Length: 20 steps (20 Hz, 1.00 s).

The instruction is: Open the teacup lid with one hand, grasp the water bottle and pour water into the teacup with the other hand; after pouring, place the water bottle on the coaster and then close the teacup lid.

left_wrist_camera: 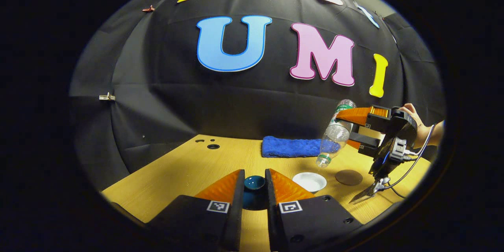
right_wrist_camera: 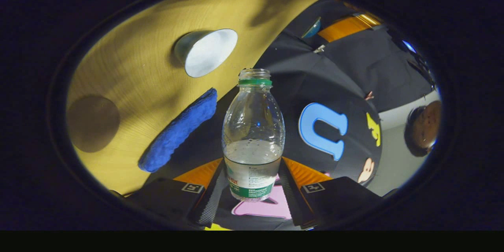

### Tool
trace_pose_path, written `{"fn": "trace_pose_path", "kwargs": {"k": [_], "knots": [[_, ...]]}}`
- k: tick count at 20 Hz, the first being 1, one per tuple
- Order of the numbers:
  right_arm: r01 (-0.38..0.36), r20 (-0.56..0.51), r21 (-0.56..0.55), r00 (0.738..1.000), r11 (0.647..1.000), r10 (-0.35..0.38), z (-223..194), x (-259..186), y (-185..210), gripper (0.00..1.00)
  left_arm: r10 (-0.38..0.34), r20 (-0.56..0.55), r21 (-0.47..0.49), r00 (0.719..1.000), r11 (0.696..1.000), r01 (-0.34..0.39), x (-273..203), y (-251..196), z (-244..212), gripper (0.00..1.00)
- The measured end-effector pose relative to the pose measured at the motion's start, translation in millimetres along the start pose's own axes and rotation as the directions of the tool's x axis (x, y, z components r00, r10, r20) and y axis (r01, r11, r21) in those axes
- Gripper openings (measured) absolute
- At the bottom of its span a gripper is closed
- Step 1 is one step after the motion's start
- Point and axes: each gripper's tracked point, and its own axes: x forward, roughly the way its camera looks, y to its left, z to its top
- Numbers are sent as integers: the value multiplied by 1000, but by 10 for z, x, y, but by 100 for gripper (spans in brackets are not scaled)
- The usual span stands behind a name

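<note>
My left gripper [left_wrist_camera: 254,174] is shut on the dark teal teacup lid [left_wrist_camera: 254,184] and holds it above the wooden table, left of the open white teacup [left_wrist_camera: 309,181]. My right gripper [right_wrist_camera: 252,170] is shut on the clear water bottle [right_wrist_camera: 253,138] near its label. The bottle [left_wrist_camera: 334,136] has no cap and tilts neck-down, its mouth just above and right of the cup; I see no stream. A round brown coaster [left_wrist_camera: 348,177] lies bare to the right of the cup. In the right gripper view the teacup [right_wrist_camera: 208,52] and coaster [right_wrist_camera: 92,123] lie beyond the bottle's mouth.
A folded blue towel [left_wrist_camera: 290,146] lies at the back of the table [left_wrist_camera: 185,173], behind the cup. Small holes [left_wrist_camera: 212,146] mark the tabletop at back left. A hand [left_wrist_camera: 413,112] holds the right gripper, with a cable hanging under it.
</note>
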Motion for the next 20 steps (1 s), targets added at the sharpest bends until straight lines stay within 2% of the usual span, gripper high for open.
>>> {"fn": "trace_pose_path", "kwargs": {"k": [2, 3, 5, 8, 9, 10, 11, 12, 15, 17, 19, 20], "knots": [[-39, -43, 189, 998, 981, 48, -30, -26, 162, 75, 1, -3, 2, 1000, 1000, -1, 2, -7, -3, 31], [-43, -64, 259, 996, 965, 61, -37, -61, 199, 75, 1, -3, 3, 1000, 1000, -1, 11, -11, 1, 28], [-38, -105, 407, 991, 913, 88, -18, -99, 236, 75, -2, 2, 3, 1000, 1000, 2, 33, -30, 18, 31], [6, -163, 629, 979, 777, 124, -57, -155, 262, 75, -12, 2, 14, 1000, 1000, 12, 89, -81, 27, 31], [28, -177, 687, 976, 726, 130, -78, -175, 248, 76, -16, 3, 20, 1000, 1000, 16, 111, -99, 31, 28], [45, -187, 741, 972, 670, 142, -78, -180, 240, 76, -21, 3, 25, 1000, 999, 21, 122, -122, 46, 31], [65, -196, 792, 969, 607, 151, -84, -201, 212, 76, -24, 3, 29, 1000, 999, 24, 146, -144, 44, 31], [81, -192, 846, 968, 527, 159, -72, -220, 193, 76, -28, 4, 28, 1000, 999, 28, 164, -167, 59, 31], [139, -185, 960, 967, 243, 178, -60, -343, 156, 76, -41, 4, 33, 999, 999, 41, 225, -238, 72, 31], [168, -179, 983, 967, 72, 181, -50, -420, 160, 76, -53, 5, 49, 999, 997, 53, 267, -297, 85, 31], [198, -183, 978, 965, -66, 188, -76, -450, 218, 76, -67, 3, 59, 998, 996, 67, 308, -366, 86, 28], [216, -191, 969, 962, -121, 193, -86, -467, 240, 76, -73, 1, 61, 997, 995, 73, 320, -403, 89, 31]]}}
